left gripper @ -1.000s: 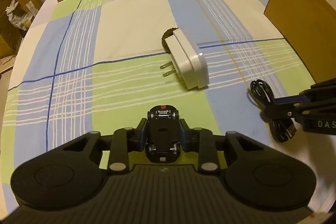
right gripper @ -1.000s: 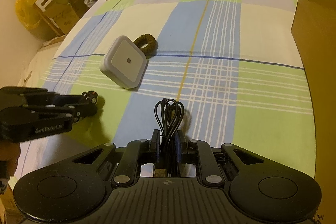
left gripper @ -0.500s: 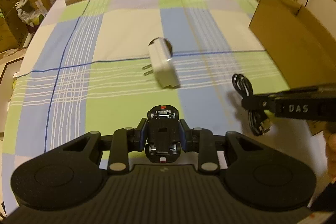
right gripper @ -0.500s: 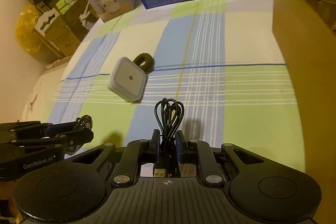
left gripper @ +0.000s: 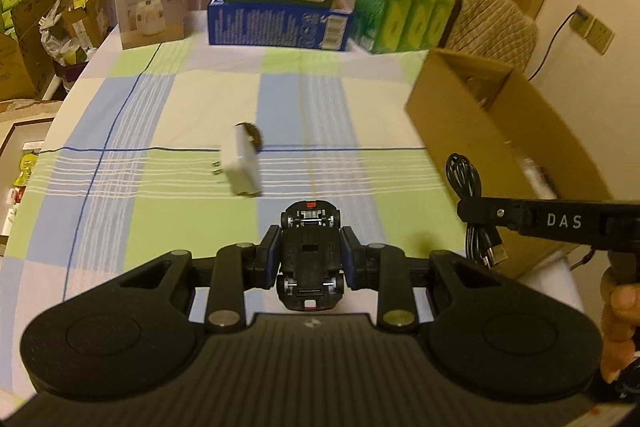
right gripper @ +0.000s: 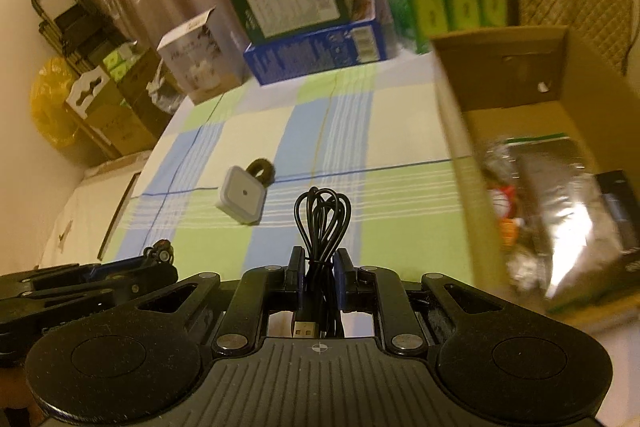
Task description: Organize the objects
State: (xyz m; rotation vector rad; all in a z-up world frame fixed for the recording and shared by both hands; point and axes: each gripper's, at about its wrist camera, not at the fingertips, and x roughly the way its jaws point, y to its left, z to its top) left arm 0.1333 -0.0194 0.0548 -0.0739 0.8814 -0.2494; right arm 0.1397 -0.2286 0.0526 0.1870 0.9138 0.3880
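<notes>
Carrying a toy car [left gripper: 311, 259] in the clamped left gripper [left gripper: 311, 257] and a coiled cable [right gripper: 322, 223] in the right gripper [right gripper: 320, 277], beside the part-filled cardboard box [right gripper: 500, 67] at right, with night light [right gripper: 241, 194] and hair tie [right gripper: 262, 169] left on the table [left gripper: 168, 107].

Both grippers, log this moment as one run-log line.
left gripper: shut on toy car | right gripper: shut on USB cable | cardboard box: open, right | night light, hair tie: on table
</notes>
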